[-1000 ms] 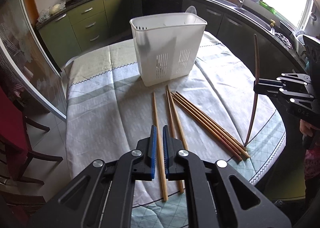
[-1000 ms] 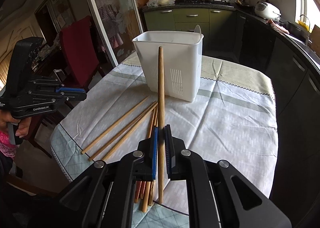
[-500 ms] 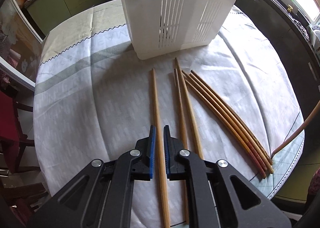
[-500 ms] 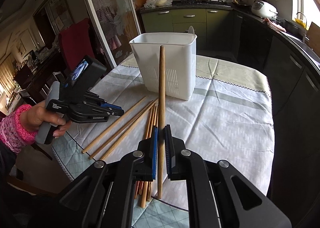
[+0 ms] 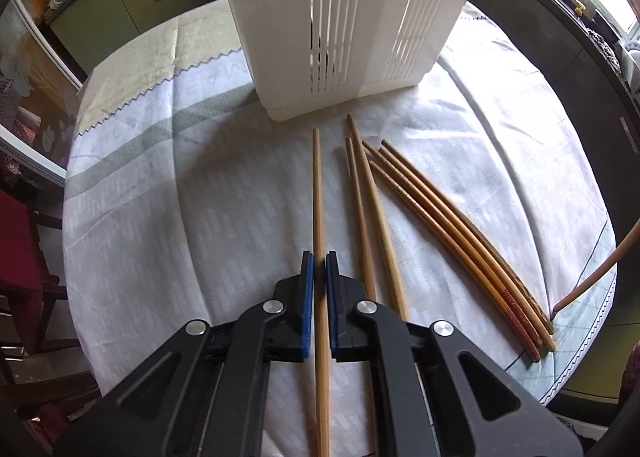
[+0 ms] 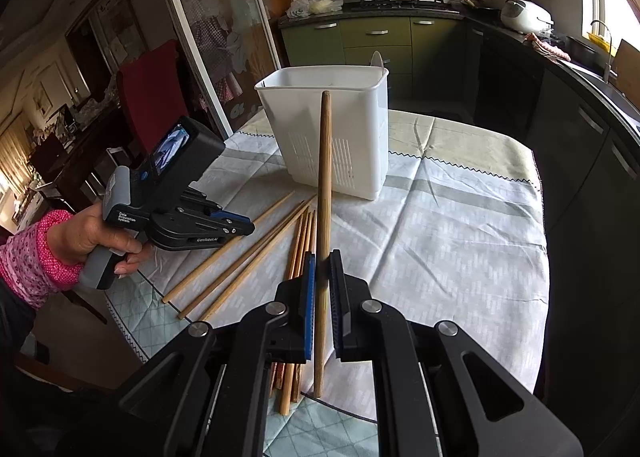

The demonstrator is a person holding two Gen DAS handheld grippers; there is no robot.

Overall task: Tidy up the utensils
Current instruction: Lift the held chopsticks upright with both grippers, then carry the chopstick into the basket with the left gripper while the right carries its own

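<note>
Both grippers (image 5: 317, 257) (image 6: 322, 257) nearly closed.

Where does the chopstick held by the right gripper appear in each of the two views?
Left wrist view: only a curved stretch at the far right edge, chopstick.
Right wrist view: centre, upright between the right gripper fingers, chopstick.
Shared landmark: white utensil holder.

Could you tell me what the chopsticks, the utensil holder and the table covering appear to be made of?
The chopsticks look like bamboo or wood: tan with a matte finish; the darker ones seem lacquered, with reddish ends. The utensil holder looks like white, slightly translucent plastic with moulded slots. The tablecloth is apparently woven fabric, judging by its creases and faint pattern.
</note>
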